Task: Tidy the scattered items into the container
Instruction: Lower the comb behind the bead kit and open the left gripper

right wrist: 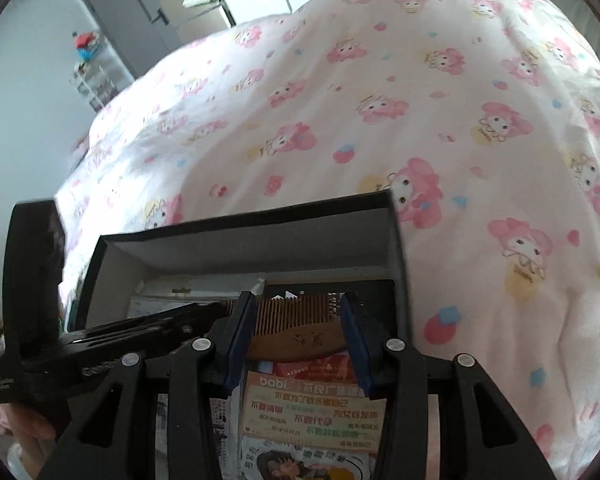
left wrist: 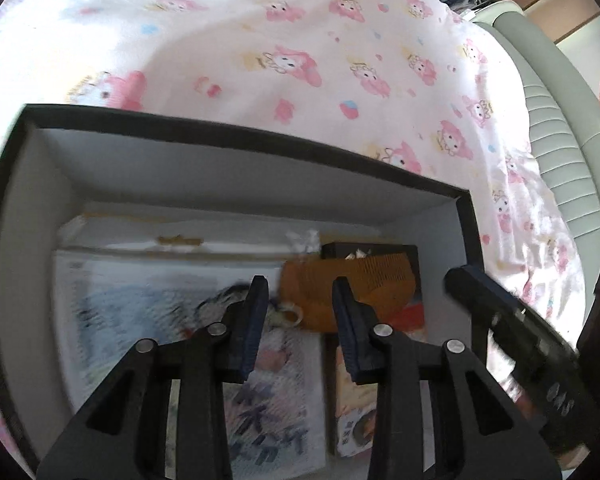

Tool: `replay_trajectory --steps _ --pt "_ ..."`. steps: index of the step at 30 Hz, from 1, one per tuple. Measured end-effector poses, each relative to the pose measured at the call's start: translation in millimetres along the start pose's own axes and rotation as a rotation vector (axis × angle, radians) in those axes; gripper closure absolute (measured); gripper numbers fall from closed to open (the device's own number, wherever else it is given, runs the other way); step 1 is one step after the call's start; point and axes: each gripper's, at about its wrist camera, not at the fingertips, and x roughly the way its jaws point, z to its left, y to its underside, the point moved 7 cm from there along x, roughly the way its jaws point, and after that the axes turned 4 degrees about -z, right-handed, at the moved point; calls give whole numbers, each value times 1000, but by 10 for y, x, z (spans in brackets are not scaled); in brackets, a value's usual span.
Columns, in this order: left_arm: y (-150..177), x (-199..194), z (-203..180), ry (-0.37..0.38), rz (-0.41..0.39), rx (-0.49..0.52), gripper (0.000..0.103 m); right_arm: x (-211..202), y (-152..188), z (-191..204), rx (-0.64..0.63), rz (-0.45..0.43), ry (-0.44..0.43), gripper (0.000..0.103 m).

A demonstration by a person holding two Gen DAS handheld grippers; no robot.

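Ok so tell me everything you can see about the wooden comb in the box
The wooden comb is orange-brown, with a thick curved spine bearing small engraved characters and a row of fine, close teeth that point toward the box's far wall. It looks like wood. It lies flat inside the black box, near the right-hand far corner, resting on a dark packet and the printed packets beneath. Both grippers hover open above it; neither touches it. In the left wrist view it is blurred.

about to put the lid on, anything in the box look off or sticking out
Nothing looks damaged or spilled. The wooden comb lies loosely on top of the packets in the black box, slightly askew, with a white tuft beside it. Both grippers hover open above, holding nothing.
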Motion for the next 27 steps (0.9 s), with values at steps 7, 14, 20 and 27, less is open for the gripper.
replay_trajectory --steps 7,14,20,27 --pt "326 42 -187 -29 114 162 71 -24 40 -23 43 32 -52 63" --pt "157 325 -329 -36 118 203 79 -117 4 -72 83 -22 -45 63" --pt "208 216 -362 72 142 166 79 -147 -25 -72 143 -21 -128 64" --pt "168 393 -499 69 166 188 79 -333 -141 -165 178 -110 -92 64"
